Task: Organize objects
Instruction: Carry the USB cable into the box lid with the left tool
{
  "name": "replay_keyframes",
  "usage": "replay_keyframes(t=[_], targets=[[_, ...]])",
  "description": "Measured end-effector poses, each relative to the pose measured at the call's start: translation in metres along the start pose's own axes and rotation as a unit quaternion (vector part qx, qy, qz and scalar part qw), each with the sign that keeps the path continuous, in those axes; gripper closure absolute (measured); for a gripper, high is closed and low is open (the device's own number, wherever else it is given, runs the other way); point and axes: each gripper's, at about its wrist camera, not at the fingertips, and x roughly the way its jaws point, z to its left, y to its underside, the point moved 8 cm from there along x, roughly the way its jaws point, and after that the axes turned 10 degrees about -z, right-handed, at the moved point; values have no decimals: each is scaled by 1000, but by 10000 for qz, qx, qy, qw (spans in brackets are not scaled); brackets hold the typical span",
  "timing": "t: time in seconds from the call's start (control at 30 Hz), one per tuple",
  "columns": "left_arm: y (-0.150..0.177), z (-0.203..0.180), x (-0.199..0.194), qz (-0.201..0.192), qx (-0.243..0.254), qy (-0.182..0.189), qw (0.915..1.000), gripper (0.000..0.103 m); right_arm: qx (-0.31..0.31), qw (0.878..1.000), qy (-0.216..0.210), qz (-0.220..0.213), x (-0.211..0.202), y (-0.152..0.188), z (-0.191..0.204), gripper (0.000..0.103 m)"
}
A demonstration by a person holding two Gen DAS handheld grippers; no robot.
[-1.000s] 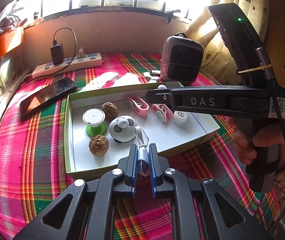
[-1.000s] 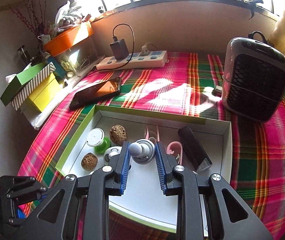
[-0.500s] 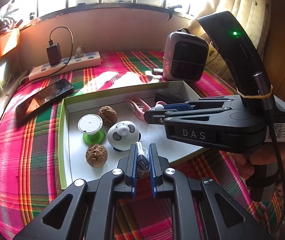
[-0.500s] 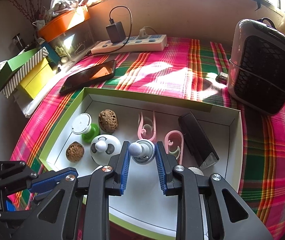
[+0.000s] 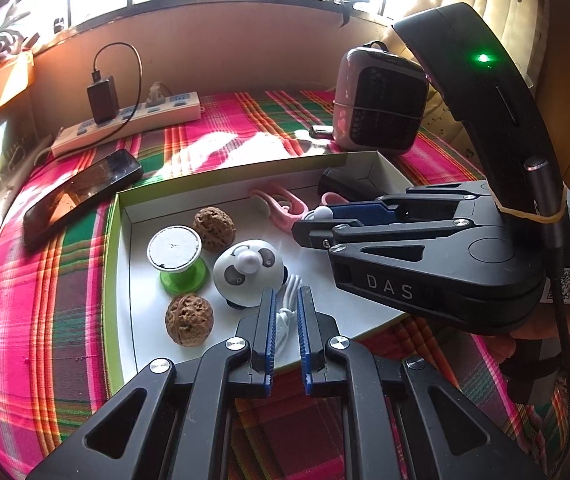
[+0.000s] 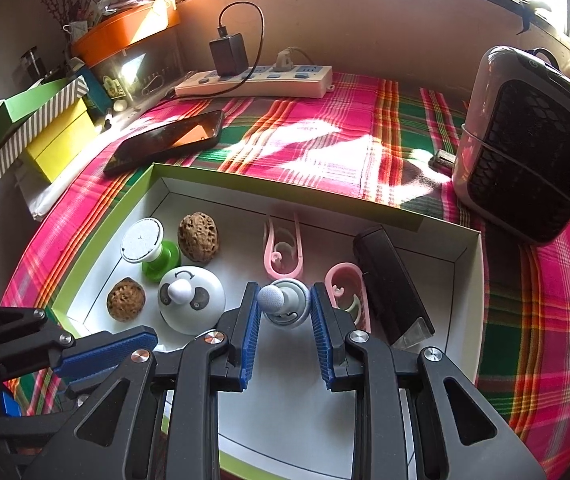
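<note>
We are placing small things into a shallow white box point(image 6: 467, 264) with a green rim, which lies on a plaid-covered surface point(image 6: 325, 140).

To finish this step well, we judge that each claw should lower its item onto bare box floor, clear of its neighbours, then part gently so nothing rolls.

Our left claw point(image 5: 285, 312) is nearly together, clamped on a coiled white cable point(image 5: 285, 316) over the box's near edge, just beside a panda-faced toy point(image 5: 247, 270).

Our right claw point(image 6: 285, 308) is partly apart, its blue pads at either side of a small white knobbed toy point(image 6: 285, 306) mid-box; whether they press it or only flank it, we cannot tell.

Already in the box: two walnuts point(image 6: 199, 236), a green-stemmed stand point(image 6: 153, 250), pink clips point(image 6: 283, 248) and a black case point(image 6: 391, 284).
</note>
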Motion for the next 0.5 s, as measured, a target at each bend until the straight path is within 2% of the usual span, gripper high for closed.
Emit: replay_keyframes(t=[0.5], targets=[[0, 0, 5, 84, -177, 40, 9998, 94, -150, 9998, 96, -46, 2, 1, -1, 76]])
